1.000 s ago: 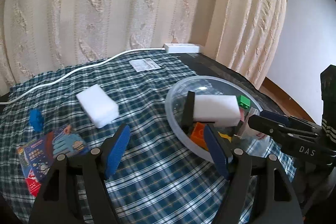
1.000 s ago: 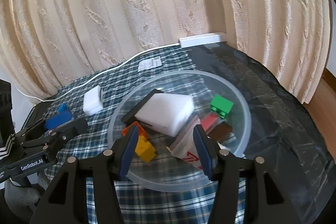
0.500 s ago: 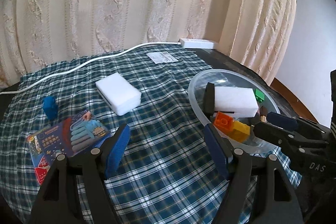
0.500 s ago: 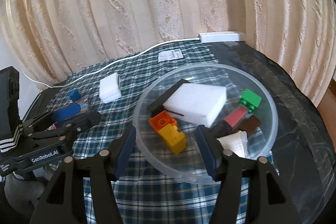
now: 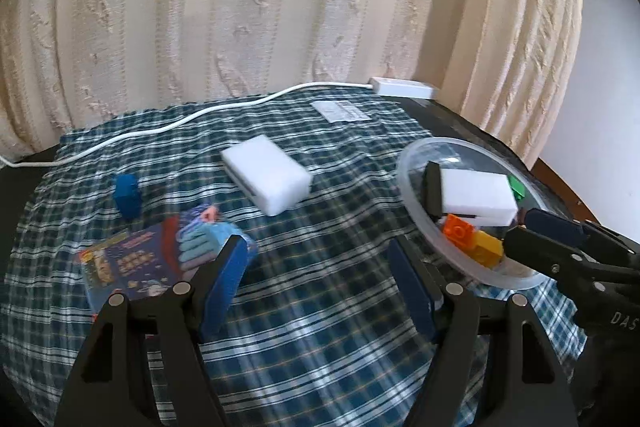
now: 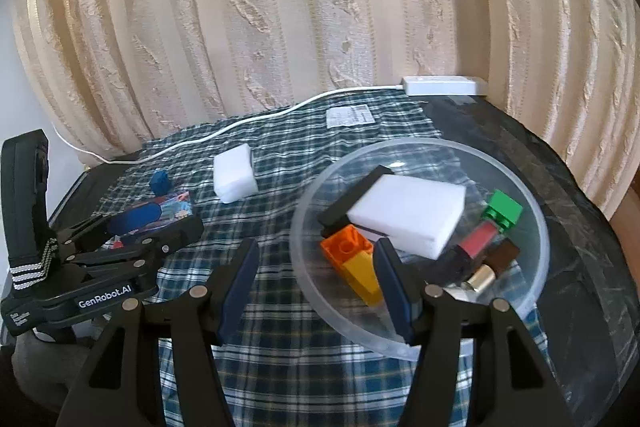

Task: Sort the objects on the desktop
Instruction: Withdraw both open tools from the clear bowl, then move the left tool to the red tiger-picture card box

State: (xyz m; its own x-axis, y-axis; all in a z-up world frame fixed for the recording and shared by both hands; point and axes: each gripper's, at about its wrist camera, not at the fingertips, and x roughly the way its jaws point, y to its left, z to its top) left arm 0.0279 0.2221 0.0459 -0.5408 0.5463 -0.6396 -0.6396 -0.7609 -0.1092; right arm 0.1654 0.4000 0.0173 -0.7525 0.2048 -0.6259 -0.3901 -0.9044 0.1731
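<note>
A clear plastic bowl [image 6: 400, 143] [image 5: 403, 173] on the plaid cloth holds a white sponge with a black strip [image 6: 408, 219], an orange brick [image 6: 346, 247], a yellow brick [image 6: 362, 275], a green brick [image 6: 503, 209] and red and brown pieces. On the cloth to the left lie a second white sponge [image 5: 268, 183] [image 6: 234, 179], a blue block [image 5: 127, 195] and a colourful card packet [image 5: 160, 259]. My left gripper [image 5: 318, 251] hovers open over bare cloth in front of the loose sponge. My right gripper [image 6: 316, 251] is open and empty at the bowl's near left rim.
A white cable [image 5: 160, 129] runs along the back to a white power strip [image 6: 442, 85]. A paper label [image 6: 348, 115] lies near it. Curtains hang close behind the table. Dark tabletop [image 6: 560, 187] shows right of the cloth, with the edge beyond.
Both grippers have drifted left, so the bowl sits further right in each view and the loose sponge nearer the centre. The right jaws stand slightly wider than a second ago.
</note>
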